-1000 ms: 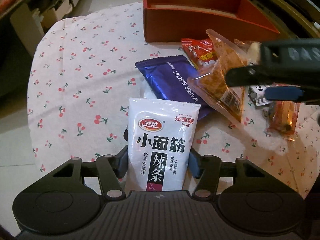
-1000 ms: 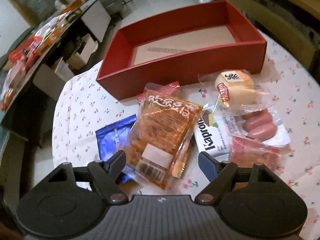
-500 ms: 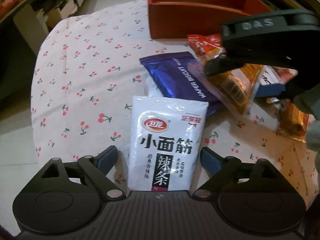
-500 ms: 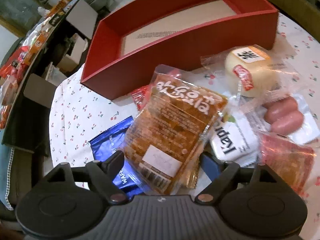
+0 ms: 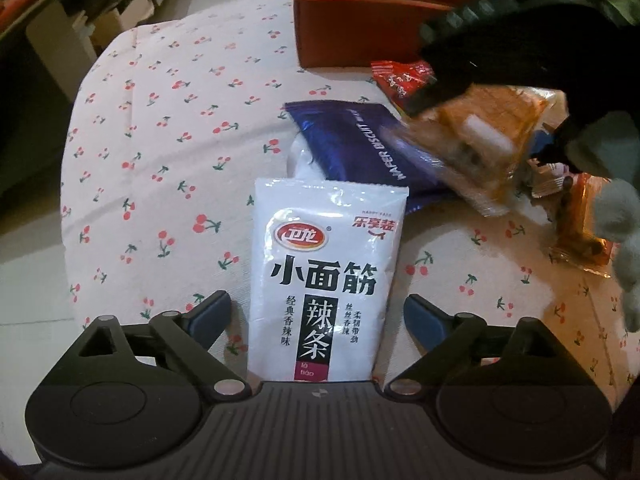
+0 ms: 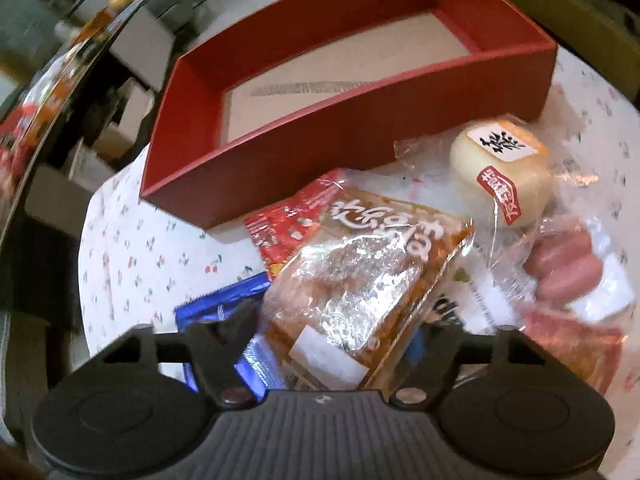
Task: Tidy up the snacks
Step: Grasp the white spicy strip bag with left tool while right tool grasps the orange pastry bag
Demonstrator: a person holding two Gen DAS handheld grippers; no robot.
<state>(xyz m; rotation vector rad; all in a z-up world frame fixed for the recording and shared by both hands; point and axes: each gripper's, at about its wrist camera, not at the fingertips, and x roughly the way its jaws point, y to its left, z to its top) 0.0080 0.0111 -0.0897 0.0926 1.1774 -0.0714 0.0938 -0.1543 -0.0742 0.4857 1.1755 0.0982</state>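
Gripping orange snack bag (image 6: 360, 276), right claw (image 6: 336, 320) blurred; left claw (image 5: 318, 312) spread around white packet (image 5: 326, 280).

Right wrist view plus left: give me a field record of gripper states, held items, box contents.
left gripper: open, straddling white snack packet lying on tablecloth
right gripper: shut on orange snack bag, lifted above the pile
red box: no snacks inside, only pale liner visible
under bag: blue wafer pack
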